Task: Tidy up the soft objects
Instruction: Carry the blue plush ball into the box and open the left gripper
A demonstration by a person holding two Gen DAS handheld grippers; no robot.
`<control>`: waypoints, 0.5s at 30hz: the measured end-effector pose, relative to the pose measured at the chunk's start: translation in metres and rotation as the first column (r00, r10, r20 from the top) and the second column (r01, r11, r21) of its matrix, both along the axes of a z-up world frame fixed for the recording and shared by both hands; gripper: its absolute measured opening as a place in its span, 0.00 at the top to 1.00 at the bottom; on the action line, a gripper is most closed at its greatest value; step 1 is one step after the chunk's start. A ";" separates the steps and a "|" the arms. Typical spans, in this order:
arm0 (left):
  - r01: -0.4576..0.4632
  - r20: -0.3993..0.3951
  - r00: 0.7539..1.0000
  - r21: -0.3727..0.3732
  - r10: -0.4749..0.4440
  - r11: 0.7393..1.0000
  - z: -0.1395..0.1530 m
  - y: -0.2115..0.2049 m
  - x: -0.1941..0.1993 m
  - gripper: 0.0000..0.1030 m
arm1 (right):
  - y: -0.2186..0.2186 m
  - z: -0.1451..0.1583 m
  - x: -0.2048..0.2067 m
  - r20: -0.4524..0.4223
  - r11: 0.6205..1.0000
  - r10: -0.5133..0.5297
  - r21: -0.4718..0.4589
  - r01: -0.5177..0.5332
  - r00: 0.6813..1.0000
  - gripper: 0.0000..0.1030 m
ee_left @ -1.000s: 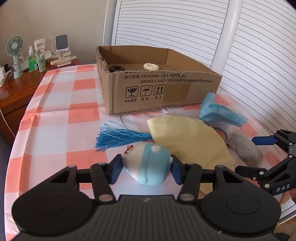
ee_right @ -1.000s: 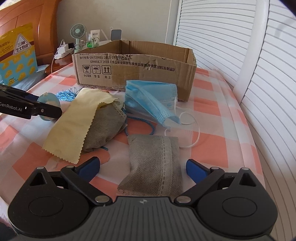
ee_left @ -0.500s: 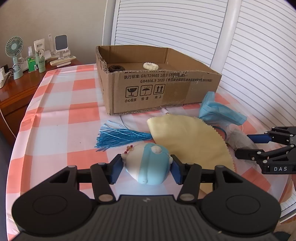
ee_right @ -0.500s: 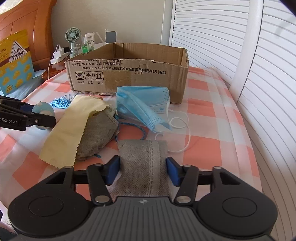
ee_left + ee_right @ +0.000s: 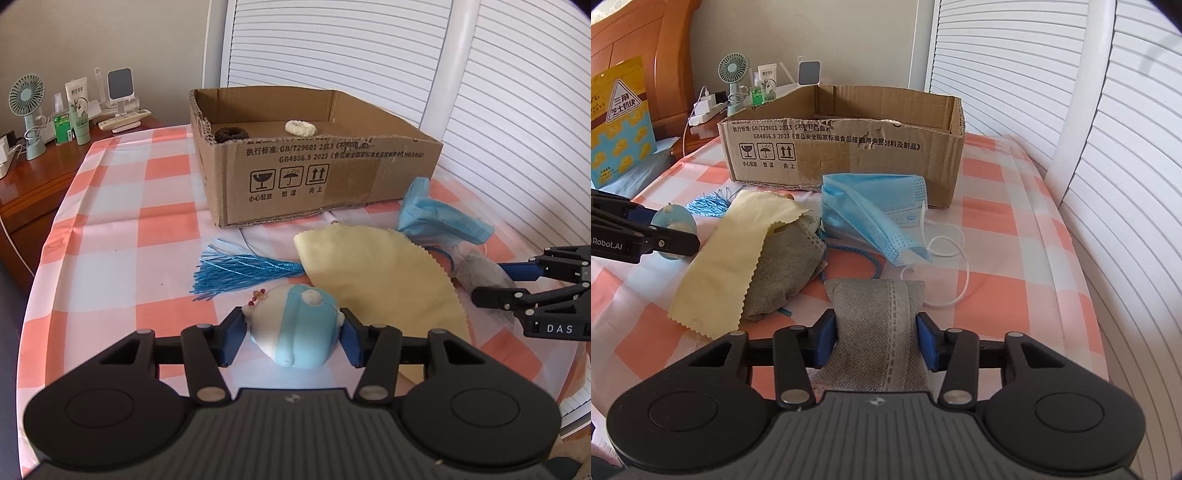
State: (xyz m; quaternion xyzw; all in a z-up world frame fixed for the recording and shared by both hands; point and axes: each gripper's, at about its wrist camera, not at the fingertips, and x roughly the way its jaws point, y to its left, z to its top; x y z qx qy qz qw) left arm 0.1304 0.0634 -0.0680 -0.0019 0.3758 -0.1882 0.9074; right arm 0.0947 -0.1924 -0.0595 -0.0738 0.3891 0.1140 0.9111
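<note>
My left gripper (image 5: 291, 334) is shut on a blue and white plush toy (image 5: 295, 325), held just above the checked cloth. My right gripper (image 5: 876, 338) is shut on a grey fabric pouch (image 5: 877, 325) and lifts it slightly. An open cardboard box (image 5: 314, 173) stands behind; it also shows in the right wrist view (image 5: 846, 147). Inside it lie a brown hair tie (image 5: 229, 133) and a cream hair tie (image 5: 300, 128). A yellow cloth (image 5: 738, 254), a second grey pouch (image 5: 786, 266), a blue face mask (image 5: 875, 218) and a blue tassel (image 5: 240, 269) lie in front of the box.
A wooden side table at the left holds a small fan (image 5: 27, 110), bottles (image 5: 61, 123) and a phone stand (image 5: 120, 90). White slatted shutters (image 5: 498, 92) close the right side. A yellow packet (image 5: 618, 122) leans against the wooden headboard.
My right gripper has closed on the grey pouch and raised it. My left gripper has kept its hold on the plush toy and lifted a little.
</note>
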 end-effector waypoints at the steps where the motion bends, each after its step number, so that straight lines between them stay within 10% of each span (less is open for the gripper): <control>1: 0.003 -0.002 1.000 0.003 -0.003 1.000 0.000 0.000 0.000 0.49 | -0.001 0.001 0.000 -0.001 1.000 0.001 0.002 -0.001 1.000 0.56; 15: 0.076 -0.014 0.997 0.067 -0.075 0.995 0.021 0.002 -0.011 0.50 | -0.010 0.029 -0.017 0.017 0.998 0.066 -0.017 -0.066 0.998 0.64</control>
